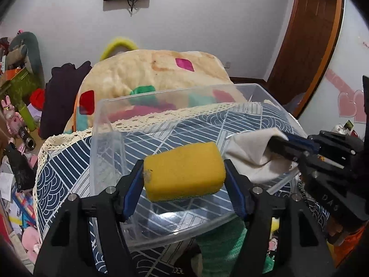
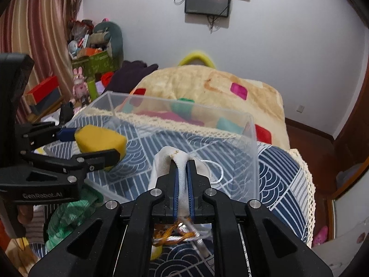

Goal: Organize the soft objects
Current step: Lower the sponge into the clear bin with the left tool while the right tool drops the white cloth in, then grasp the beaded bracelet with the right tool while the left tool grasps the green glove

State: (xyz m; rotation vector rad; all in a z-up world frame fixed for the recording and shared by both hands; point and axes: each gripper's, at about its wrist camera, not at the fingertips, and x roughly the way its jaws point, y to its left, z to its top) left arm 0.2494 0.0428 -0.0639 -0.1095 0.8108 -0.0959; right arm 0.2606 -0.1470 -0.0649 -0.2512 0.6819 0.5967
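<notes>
My left gripper [image 1: 184,173] is shut on a yellow sponge [image 1: 184,170] and holds it above the near left part of a clear plastic bin [image 1: 103,124]. The sponge also shows in the right wrist view [image 2: 99,140], held by the left gripper [image 2: 96,143]. My right gripper [image 2: 182,164] is shut on a white cloth pouch [image 2: 182,184] with a white cord, over the bin's [image 2: 251,143] near edge. In the left wrist view the pouch [image 1: 249,154] hangs over the bin's right side from the right gripper [image 1: 276,143].
The bin stands on a blue patterned cloth with lace edge [image 1: 57,175]. A green knitted item [image 2: 69,214] lies in front of the bin. A cream quilt [image 1: 150,69] is piled behind. Clutter and toys [image 1: 16,115] fill the left side.
</notes>
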